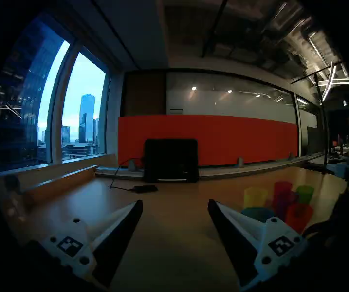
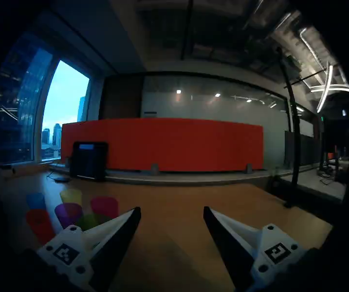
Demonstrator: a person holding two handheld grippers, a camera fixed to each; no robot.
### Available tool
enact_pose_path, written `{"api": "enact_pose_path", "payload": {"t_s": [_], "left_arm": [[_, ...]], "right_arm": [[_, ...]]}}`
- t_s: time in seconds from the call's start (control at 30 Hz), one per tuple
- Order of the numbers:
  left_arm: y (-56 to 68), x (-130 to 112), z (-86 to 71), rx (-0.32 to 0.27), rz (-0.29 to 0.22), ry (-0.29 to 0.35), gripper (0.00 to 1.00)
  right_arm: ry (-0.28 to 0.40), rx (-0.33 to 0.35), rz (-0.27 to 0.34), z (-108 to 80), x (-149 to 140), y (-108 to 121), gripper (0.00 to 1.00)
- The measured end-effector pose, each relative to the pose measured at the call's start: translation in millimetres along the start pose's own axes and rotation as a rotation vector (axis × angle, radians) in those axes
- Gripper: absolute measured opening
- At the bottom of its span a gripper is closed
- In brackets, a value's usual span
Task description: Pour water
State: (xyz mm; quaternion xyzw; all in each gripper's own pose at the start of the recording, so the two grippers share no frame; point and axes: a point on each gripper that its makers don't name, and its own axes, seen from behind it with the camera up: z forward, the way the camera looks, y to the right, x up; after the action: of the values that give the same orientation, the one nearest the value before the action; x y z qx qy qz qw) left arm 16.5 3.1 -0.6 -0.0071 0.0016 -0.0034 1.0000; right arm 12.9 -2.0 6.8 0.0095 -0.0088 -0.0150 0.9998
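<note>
Both tools are just hanging open here. The left gripper (image 1: pixel 174 202) has its white-and-black fingers spread wide over the light wooden tabletop (image 1: pixel 174 243), nothing between them. Same for the right gripper (image 2: pixel 171 209). The bunch of translucent coloured plastic cups (image 1: pixel 284 199) stands on the table beside the left one's right finger, not touching. For print, there's a black-and-white square code marker (image 1: pixel 70 245) on each finger.
</note>
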Motion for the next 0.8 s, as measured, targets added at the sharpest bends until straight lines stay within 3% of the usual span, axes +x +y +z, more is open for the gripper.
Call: {"api": "enact_pose_path", "payload": {"t_s": [0.37, 0.8], "left_arm": [[2.0, 60.0, 14.4, -0.020, -0.041, -0.029, 1.00], [32.6, 150.5, 36.4, -0.134, -0.061, -0.016, 1.00]], "right_arm": [[0.003, 0.041, 0.005, 5.4, 69.1, 5.5, 0.99], [0.004, 0.076, 0.010, 13.9, 158.3, 12.8, 0.99]]}}
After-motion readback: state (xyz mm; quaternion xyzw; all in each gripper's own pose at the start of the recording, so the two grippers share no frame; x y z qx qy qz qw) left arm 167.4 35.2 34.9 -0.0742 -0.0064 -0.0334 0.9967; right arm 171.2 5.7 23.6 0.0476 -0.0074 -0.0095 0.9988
